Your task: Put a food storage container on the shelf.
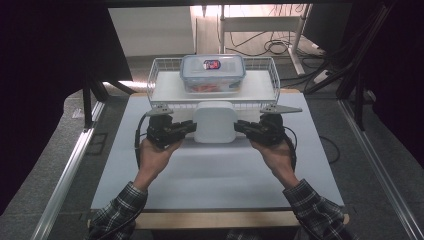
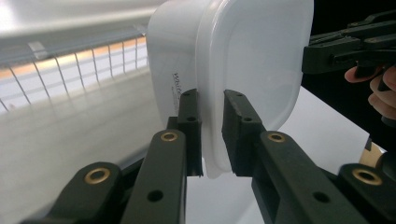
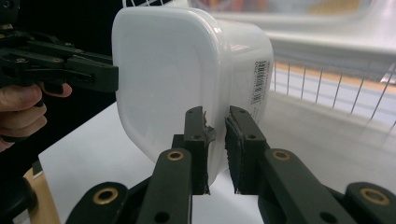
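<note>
A white plastic box with a lid (image 1: 215, 121) hangs above the white table, held from both sides. My left gripper (image 1: 192, 126) is shut on the rim at its left edge; in the left gripper view the box (image 2: 243, 56) has its lid rim pinched between the pads (image 2: 190, 121). My right gripper (image 1: 238, 126) is shut on the rim at the opposite edge, and the right gripper view shows the box (image 3: 173, 70) with its rim clamped between that gripper's pads (image 3: 239, 135). A barcode label (image 3: 261, 79) sits on the box's side wall.
A white wire basket (image 1: 160, 67) stands at the table's far edge, with a clear blue-lidded food container (image 1: 212, 72) inside it. The white tabletop (image 1: 215, 170) lies below the box. Metal rails and cables run along the floor on both sides.
</note>
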A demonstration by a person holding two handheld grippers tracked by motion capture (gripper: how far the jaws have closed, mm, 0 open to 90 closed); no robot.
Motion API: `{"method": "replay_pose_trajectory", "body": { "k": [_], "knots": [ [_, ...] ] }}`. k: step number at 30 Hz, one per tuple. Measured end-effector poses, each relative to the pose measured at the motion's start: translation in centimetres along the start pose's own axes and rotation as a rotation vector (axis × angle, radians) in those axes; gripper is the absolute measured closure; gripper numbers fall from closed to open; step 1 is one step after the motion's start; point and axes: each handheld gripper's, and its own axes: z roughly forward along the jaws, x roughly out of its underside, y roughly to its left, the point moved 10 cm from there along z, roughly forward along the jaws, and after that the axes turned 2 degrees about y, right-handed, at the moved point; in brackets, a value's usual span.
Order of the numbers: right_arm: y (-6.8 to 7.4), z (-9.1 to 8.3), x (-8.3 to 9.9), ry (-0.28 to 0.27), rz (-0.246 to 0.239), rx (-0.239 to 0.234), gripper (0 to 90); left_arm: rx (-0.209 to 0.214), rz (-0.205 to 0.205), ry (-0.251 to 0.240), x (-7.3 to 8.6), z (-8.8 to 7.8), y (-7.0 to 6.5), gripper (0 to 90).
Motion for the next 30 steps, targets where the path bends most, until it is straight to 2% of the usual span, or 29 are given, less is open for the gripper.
{"method": "replay_pose_trajectory", "body": {
  "k": [9,18,30],
  "knots": [
    [0.1,-0.5,-3.6,-0.025,-0.01,-0.002,78.3,-0.002,0.009,-0.021,-3.3,-1.1,0.3,78.5],
    [-0.2,-0.8,-6.8,-0.04,-0.004,-0.006,78.3,-0.005,0.009,-0.019,-6.5,-1.9,0.7,78.5],
    [-0.3,-1.6,-12.0,-0.067,-0.011,-0.007,78.3,-0.009,0.016,-0.033,-11.4,-3.3,1.2,78.5]
  ]
}}
